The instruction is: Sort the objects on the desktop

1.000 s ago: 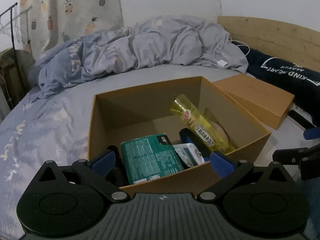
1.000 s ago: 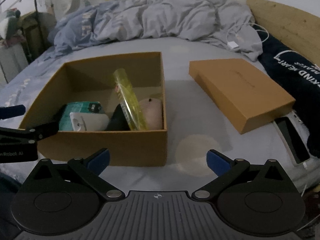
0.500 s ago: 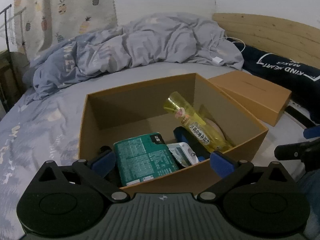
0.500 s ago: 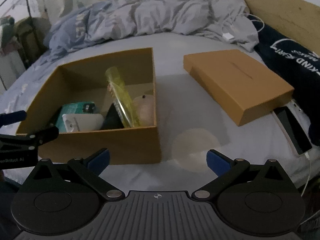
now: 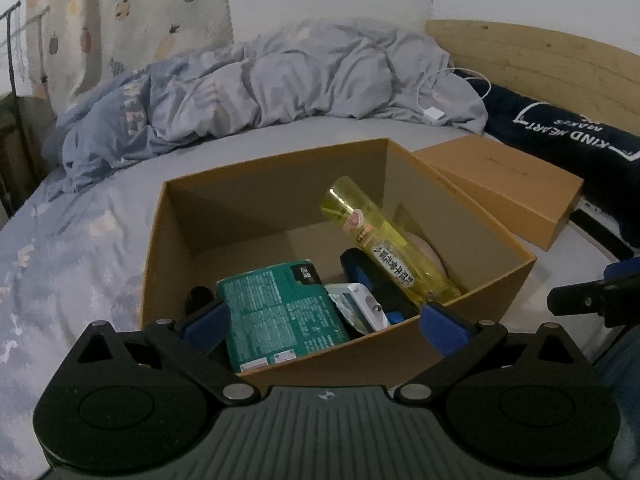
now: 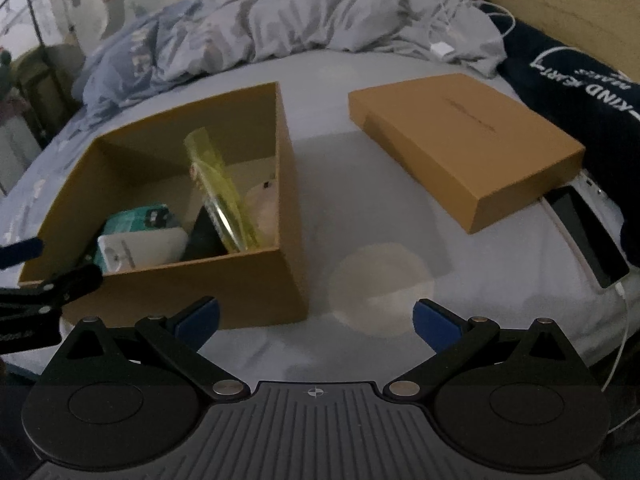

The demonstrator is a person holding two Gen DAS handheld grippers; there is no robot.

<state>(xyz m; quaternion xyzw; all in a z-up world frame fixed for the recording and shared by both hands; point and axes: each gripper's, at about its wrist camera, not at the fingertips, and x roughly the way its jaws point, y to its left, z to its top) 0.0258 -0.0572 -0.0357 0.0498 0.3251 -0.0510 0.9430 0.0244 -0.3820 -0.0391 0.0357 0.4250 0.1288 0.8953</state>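
Observation:
An open brown cardboard box stands on the bed. It holds a yellow bottle leaning on its right wall, a green packet, a white charger pack, a dark blue item and a beige round thing. My left gripper is open and empty at the box's near wall. My right gripper is open and empty over the sheet, right of the box. The box lid lies to the right.
A crumpled grey duvet lies at the back. A dark pillow lies along the wooden headboard. A phone on a cable lies beside the lid. A round pale patch marks the sheet.
Both grippers have shifted a little to the right and the views have tilted slightly. Both stay open and empty. The box's contents have not moved.

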